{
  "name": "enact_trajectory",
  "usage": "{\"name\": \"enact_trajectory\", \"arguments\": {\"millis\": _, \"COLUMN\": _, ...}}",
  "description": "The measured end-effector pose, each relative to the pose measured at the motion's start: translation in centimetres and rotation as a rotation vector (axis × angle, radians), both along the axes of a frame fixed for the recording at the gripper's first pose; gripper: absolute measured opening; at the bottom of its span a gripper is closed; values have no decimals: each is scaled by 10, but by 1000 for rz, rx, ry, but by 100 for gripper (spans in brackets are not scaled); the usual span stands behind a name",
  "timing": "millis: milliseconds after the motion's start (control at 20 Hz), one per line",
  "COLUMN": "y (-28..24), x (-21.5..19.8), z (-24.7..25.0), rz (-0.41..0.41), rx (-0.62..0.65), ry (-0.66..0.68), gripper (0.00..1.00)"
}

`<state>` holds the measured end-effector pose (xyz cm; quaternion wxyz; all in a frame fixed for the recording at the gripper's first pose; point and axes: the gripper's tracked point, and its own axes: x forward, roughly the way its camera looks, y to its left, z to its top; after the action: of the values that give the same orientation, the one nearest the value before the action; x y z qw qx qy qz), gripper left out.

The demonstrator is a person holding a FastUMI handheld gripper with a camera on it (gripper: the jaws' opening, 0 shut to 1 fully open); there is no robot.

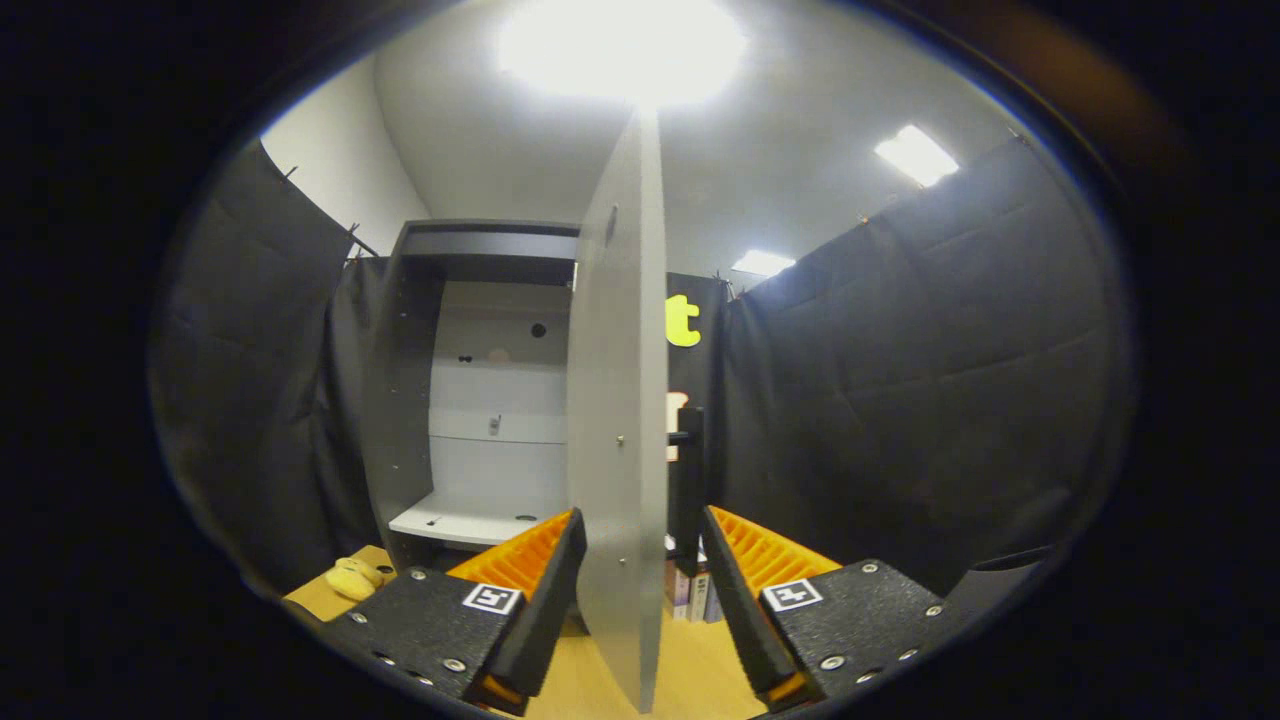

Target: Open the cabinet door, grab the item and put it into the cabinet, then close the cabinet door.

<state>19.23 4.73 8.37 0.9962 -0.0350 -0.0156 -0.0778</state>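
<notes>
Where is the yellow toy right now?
The yellow toy lies on the wooden table, beside the open cabinet, off to the left of the gripper.

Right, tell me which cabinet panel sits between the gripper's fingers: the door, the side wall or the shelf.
The door: its edge stands upright in the gap of the open gripper. The dark side wall and the white shelf lie beyond the fingers, deeper in the cabinet.

— What sort of place is this?
— A test booth, not a home: black cloth walls (900, 380) clipped up around one grey cabinet (480, 400) on a wooden counter (690, 660).
— And overhead?
— Office-style ceiling light panels (915, 153).
</notes>
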Motion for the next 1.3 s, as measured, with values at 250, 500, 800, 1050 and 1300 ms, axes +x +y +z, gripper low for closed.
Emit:
{"name": "enact_trajectory", "arguments": {"millis": 250, "y": 37, "x": -2, "z": -24, "rz": 110, "rx": 43, "ry": 26, "gripper": 93}}
{"name": "enact_trajectory", "arguments": {"millis": 500, "y": 102, "x": 2, "z": -90, "rz": 208, "rx": 154, "ry": 54, "gripper": 93}}
{"name": "enact_trajectory", "arguments": {"millis": 800, "y": 165, "x": 1, "z": -157, "rz": 328, "rx": 127, "ry": 47, "gripper": 93}}
{"name": "enact_trajectory", "arguments": {"millis": 1050, "y": 213, "x": -9, "z": -220, "rz": 405, "rx": 131, "ry": 126, "gripper": 93}}
{"name": "enact_trajectory", "arguments": {"millis": 1300, "y": 257, "x": -20, "z": -265, "rz": 469, "rx": 149, "ry": 179, "gripper": 93}}
